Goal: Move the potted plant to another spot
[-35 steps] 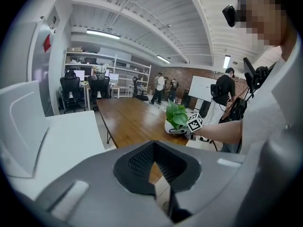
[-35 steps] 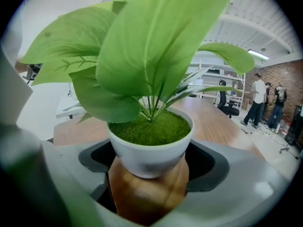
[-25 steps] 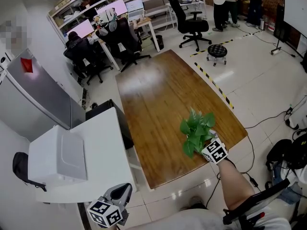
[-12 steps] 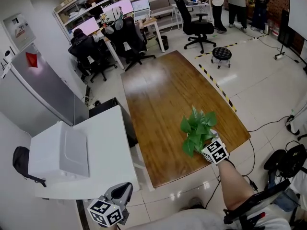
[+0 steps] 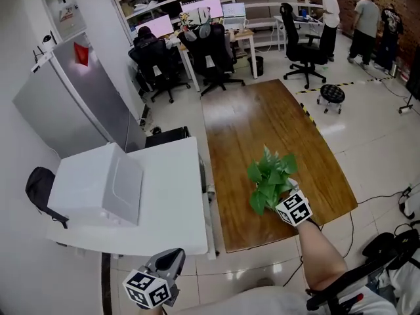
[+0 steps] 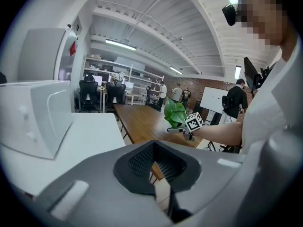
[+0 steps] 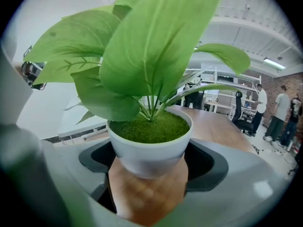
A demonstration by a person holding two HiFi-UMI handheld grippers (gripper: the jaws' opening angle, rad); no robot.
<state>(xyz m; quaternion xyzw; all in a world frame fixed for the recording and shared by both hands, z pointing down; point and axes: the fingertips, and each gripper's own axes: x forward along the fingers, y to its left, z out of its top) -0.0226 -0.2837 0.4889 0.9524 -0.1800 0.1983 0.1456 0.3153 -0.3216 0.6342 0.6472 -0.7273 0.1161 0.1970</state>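
Observation:
The potted plant (image 5: 268,176), green leaves in a small white pot (image 7: 149,148), hangs over the near end of the long wooden table (image 5: 262,120). My right gripper (image 5: 283,190) is shut on the pot; its jaws press the pot's two sides (image 7: 149,161), and wood shows below the base. The left gripper view has the plant (image 6: 175,113) and the right gripper (image 6: 182,129) further off, over the table. My left gripper (image 5: 172,258) is low at the bottom left, beside the white desk, with its jaws closed together (image 6: 158,163) and nothing between them.
A white desk (image 5: 167,202) bearing a white box (image 5: 98,192) stands left of the table. Behind it is a grey cabinet (image 5: 72,104). Office chairs (image 5: 213,58) and desks with monitors fill the back. A black stool (image 5: 331,94) and standing people (image 5: 367,18) are at the back right.
The head view has swung, so the table now sits further right in the picture. The plant in my right gripper has drifted slightly left over the table. The left gripper stays low.

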